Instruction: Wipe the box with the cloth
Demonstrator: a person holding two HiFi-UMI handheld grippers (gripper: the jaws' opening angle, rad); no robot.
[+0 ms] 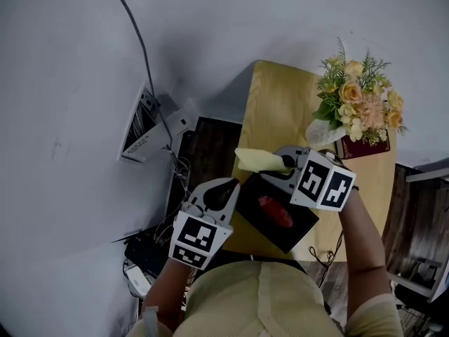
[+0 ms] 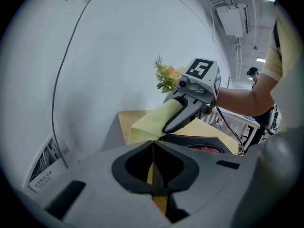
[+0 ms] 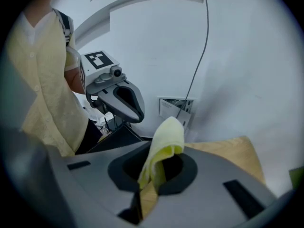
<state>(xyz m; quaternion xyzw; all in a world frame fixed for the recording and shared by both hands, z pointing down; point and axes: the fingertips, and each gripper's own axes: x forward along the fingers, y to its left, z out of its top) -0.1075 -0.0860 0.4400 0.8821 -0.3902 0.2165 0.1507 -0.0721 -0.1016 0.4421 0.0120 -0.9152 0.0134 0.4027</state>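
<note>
Right gripper (image 1: 286,166) fingers pinch just a fold of the cloth (image 1: 259,160) and left gripper (image 1: 223,188) fingers are together, so wiping the box (image 1: 298,229) could tug the cloth loose.

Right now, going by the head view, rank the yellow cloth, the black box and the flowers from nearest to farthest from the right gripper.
1. yellow cloth: clamped in the right gripper.
2. black box: just beneath it.
3. flowers: farthest, at the table far end.
</note>
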